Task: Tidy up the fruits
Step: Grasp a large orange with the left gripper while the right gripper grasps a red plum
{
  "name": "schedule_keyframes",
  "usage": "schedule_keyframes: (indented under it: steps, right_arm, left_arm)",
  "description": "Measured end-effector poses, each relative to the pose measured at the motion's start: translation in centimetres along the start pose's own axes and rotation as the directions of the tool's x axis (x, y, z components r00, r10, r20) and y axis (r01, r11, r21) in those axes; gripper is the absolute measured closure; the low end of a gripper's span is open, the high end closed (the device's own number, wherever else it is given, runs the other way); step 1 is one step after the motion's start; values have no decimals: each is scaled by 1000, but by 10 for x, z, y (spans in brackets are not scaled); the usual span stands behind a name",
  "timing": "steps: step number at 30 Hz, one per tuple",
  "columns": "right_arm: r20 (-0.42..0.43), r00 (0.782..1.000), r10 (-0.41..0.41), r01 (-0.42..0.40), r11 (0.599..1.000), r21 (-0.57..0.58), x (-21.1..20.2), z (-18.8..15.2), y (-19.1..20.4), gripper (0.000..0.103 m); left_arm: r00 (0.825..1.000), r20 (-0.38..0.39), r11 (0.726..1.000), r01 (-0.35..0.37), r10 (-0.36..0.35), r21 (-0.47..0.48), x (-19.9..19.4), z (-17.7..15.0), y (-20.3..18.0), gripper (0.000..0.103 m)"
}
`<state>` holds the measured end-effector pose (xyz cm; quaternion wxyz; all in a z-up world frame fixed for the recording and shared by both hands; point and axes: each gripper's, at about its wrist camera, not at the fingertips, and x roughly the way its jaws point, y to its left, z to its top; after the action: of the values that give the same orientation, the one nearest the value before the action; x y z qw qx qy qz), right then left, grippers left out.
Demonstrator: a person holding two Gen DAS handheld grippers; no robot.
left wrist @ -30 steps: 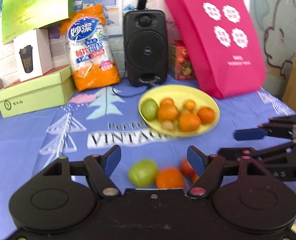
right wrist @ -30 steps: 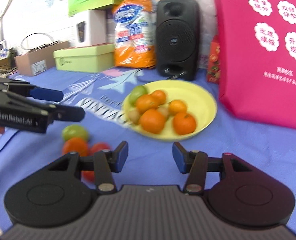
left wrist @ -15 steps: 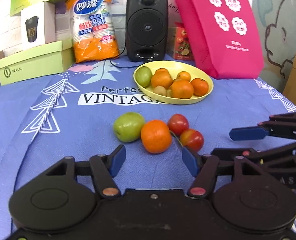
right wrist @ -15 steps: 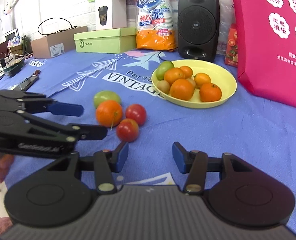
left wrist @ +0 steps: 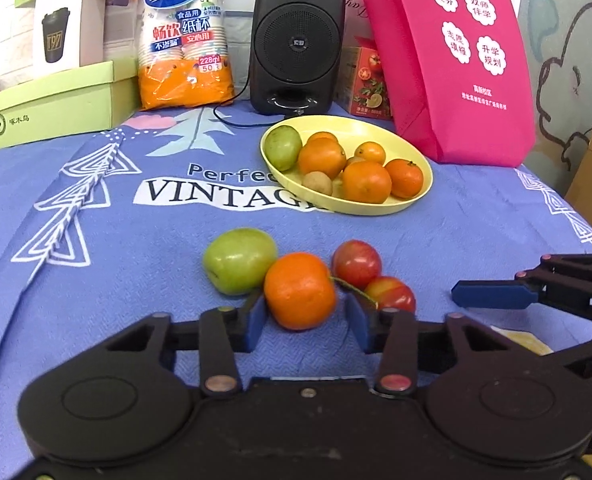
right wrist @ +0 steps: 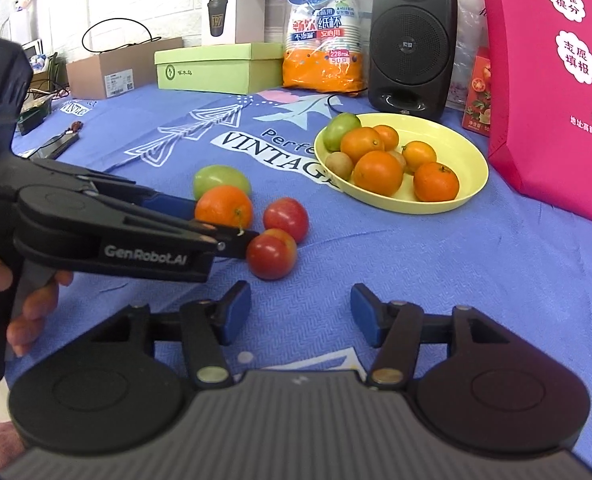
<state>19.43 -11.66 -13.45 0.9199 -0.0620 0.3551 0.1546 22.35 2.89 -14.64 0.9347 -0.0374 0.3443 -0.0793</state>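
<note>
Straddling the round loose orange (left wrist: 299, 290), the left gripper (left wrist: 305, 319) is seen open, its blue pads on either side, contact not discernible. The orange lies mid-desk on the blue printed tablecloth (left wrist: 96, 248), touching a green apple (left wrist: 238, 260), with two red tomatoes (left wrist: 356, 264) just beside. The shallow yellow plate (left wrist: 426, 168) of oranges is set nearer the desk's far edge. The right gripper (right wrist: 300, 314) is held open and empty, near the front edge.
</note>
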Motion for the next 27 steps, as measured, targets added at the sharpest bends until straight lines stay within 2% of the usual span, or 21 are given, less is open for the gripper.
schedule_keyframes:
  steps: [13,18,22,27]
  right_arm:
    - [-11,1000,20,-20,999,-27,23,16,16,48]
    - [-11,1000,29,-30,998,-52,28,18,23,58]
    - [-6,999,42,-42,998,-55,26,17,24,73]
    - [1,999,42,-42,999,-28,20,15,21,74]
  left_arm:
    - [1000,1,999,-21,22,-38,-17,-6,19,68]
    - [1000,-2,998,-22,22,-53,-20,-8,27,68]
    - [1000,-4,998,-24,24,-55,-21,-9,27,68]
    - [1000,-4,998,-27,27,-59,-24,-11,26,68]
